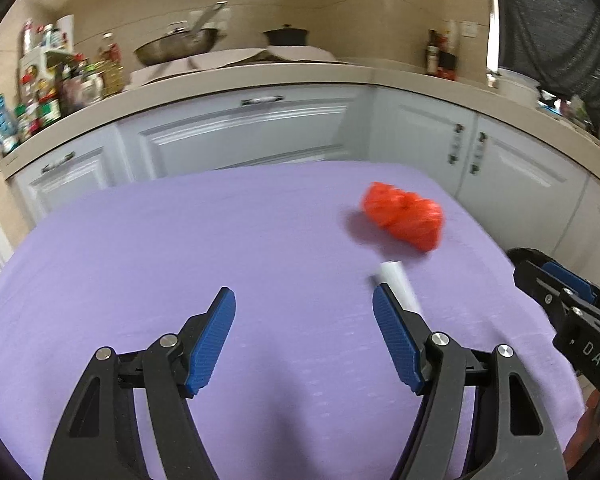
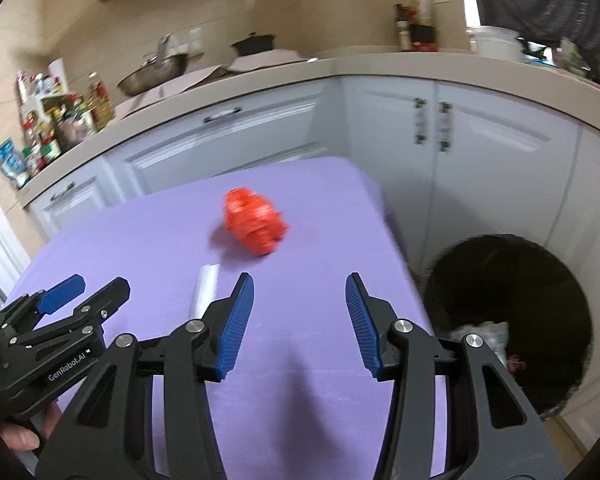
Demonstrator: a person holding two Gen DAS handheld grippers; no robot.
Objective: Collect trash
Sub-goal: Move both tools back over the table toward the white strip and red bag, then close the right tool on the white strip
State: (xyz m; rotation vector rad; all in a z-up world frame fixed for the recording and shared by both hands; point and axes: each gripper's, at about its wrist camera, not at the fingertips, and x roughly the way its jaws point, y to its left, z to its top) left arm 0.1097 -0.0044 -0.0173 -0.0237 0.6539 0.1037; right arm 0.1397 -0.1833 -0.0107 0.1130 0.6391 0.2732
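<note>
The left tongs (image 1: 304, 308) hang over the bench (image 1: 140, 248), which is covered with a purple cloth. Their two blue pads stand apart and nothing is between them, so they are open. The right tongs (image 2: 300, 292) are also over the bench, near its right edge, and their pads are apart too, with only the purple cloth showing in the gap; they grip nothing.

Two pieces of trash lie on the bench. A crumpled red bag (image 1: 402, 216) lies on the far right part of the cloth. A small white roll (image 1: 398, 284) lies nearer, just in front of the red bag and apart from it. In the left view the roll lies just beside the right pad, outside the gap. In the right view the same roll (image 2: 206, 290) is to the left of the left pad, between the two tongs.

On the floor, at the right of the bench and in front of the white cupboards (image 2: 480, 152), stands a black bin (image 2: 512, 320). Some crumpled pale trash (image 2: 488, 332) already lies inside it.
</note>
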